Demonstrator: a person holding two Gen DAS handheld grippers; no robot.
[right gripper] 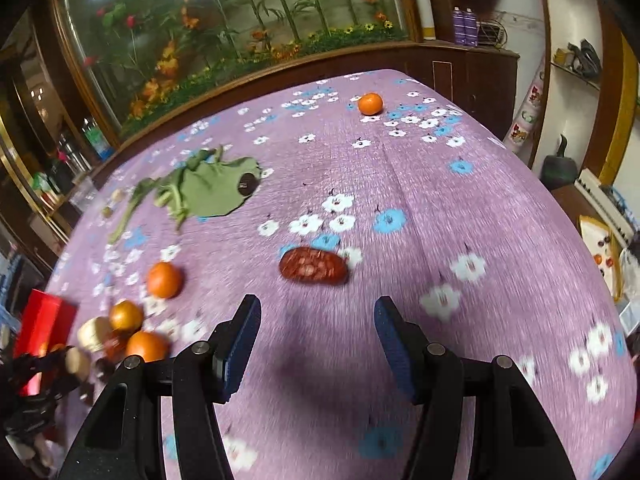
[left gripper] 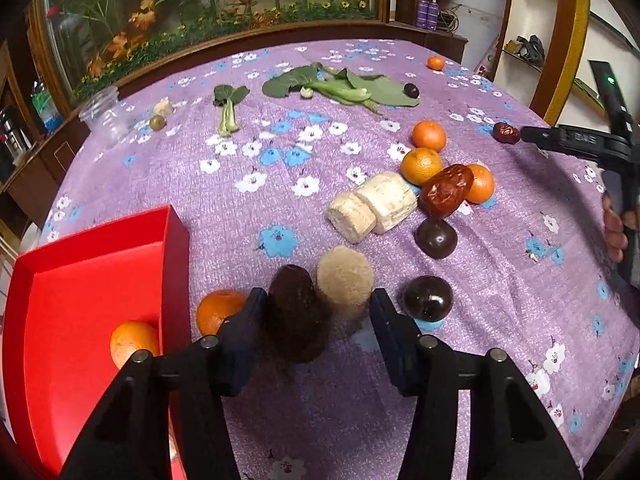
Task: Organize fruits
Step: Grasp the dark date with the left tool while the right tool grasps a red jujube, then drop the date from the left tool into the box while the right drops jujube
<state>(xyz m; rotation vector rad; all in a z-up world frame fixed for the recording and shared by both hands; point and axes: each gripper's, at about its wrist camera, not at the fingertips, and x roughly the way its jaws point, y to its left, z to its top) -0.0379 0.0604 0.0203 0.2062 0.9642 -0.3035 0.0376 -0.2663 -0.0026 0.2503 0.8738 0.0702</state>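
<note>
The left claw [left gripper: 318, 322] stands open just over the counter [left gripper: 500, 320], which is covered in a purple flowered cloth. Between its fingers lies a dark brown fuzzy fruit [left gripper: 296, 312], close against the left finger [left gripper: 244, 344]; whether they touch is hard to tell. A tan round piece [left gripper: 345, 280] sits just behind that fruit, touching it. To the left, a mandarin [left gripper: 218, 310] rests on the cloth beside the red box [left gripper: 80, 280], and another mandarin [left gripper: 132, 342] lies inside the box. To the right of the claw is a dark plum [left gripper: 428, 298], with a second dark plum [left gripper: 437, 237] farther back. Behind those lie two pale cut root pieces [left gripper: 372, 206] side by side, then a big red date [left gripper: 446, 195] wedged among three mandarins [left gripper: 422, 165].

The right claw [right gripper: 318, 340] is also open and holds nothing; its view is motion-blurred. Ahead of it a red date [right gripper: 313, 265] lies alone on the cloth, in the left view just at the claw's tip [left gripper: 506, 133].

Farther back, leafy greens [left gripper: 340, 86] spread across the cloth with a small dark fruit [left gripper: 411, 90] on one leaf. A clear jar [left gripper: 105, 114] lies on its side at the far left, and a lone mandarin [right gripper: 370, 103] sits near the far edge.
</note>
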